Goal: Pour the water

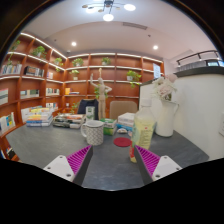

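A: While the gripper (112, 163) hangs over the table (60, 145), what are its 2 fingers doing?

B: They stand wide apart with nothing between them, both pink pads (149, 160) showing. It looks like an approach, with nothing grasped yet.

A: Where is the thing to pour from?

B: My guess is the yellowish cup (145, 130), just ahead of the right finger and beyond its tip. Whether it holds water I cannot tell. A mug (93, 132) stands beyond the left finger, well apart from the cup, with a red coaster (122, 142) between them.

A: Why set out like that?

B: I judge the spacing leaves room for the fingers to close round 1 vessel without knocking the other.

A: Which way does the cup point?

B: Upright, long axis vertical, mouth up, as it should be until tipped. The mug stands upright too.

A: Anything else in this 1 view?

B: Shelves (35, 85) behind, and a tall white vase (164, 105) beyond the cup.
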The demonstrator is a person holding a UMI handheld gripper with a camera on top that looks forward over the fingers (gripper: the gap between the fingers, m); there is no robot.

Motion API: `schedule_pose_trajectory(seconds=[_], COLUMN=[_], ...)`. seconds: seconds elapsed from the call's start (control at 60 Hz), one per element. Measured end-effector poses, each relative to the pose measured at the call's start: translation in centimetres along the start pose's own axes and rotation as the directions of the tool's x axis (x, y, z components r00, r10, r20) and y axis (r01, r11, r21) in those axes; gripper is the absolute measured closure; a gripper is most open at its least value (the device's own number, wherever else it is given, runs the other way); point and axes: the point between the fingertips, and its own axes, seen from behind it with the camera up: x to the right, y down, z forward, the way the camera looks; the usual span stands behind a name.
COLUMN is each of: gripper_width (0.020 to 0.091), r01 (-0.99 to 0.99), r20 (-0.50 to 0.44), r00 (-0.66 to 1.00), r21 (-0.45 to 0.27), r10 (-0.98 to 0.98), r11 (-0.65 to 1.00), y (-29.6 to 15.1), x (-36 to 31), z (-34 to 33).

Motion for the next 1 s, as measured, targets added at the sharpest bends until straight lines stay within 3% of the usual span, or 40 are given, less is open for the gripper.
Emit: schedule_pose_trajectory(seconds=[0.117, 0.133, 0.2, 0.483, 0.533, 0.583, 0.717, 0.85, 0.95, 1.0], gripper_width=[0.0261, 0.0261, 0.026, 0.0261, 0.0319, 0.0423, 0.0574, 0.0645, 0.074, 0.074], r01=[0.003, 0.006, 0.005, 0.018, 0.02, 0.019, 0.026, 0.005, 0.005, 0.0], r20=[-0.093, -0.105, -0.11, -0.124, -0.123, -0.118, -0.098, -0.105, -0.095, -0.098], r00=[0.996, 0.994, 0.994, 0.992, 0.992, 0.993, 0.995, 0.994, 0.995, 0.995], r21=[0.008, 0.0, 0.011, 0.071, 0.081, 0.091, 0.122, 0.147, 0.144, 0.145], r10=[-0.002, -0.006, -0.004, -0.009, -0.01, -0.008, -0.014, 0.011, 0.009, 0.014], r11=[1.0, 1.0, 1.0, 0.997, 0.996, 0.996, 0.992, 0.989, 0.99, 0.989], y=[1.4, -0.7, 1.5, -1.4, -1.8, -2.0, -2.4, -2.5, -2.4, -2.4], x=[5.0, 3.7, 7.5, 10.8, 10.8, 10.8, 10.3, 10.3, 10.1, 10.2], z=[1.4, 1.0, 3.1, 9.4, 10.2, 10.7, 11.6, 11.3, 11.6, 11.3])
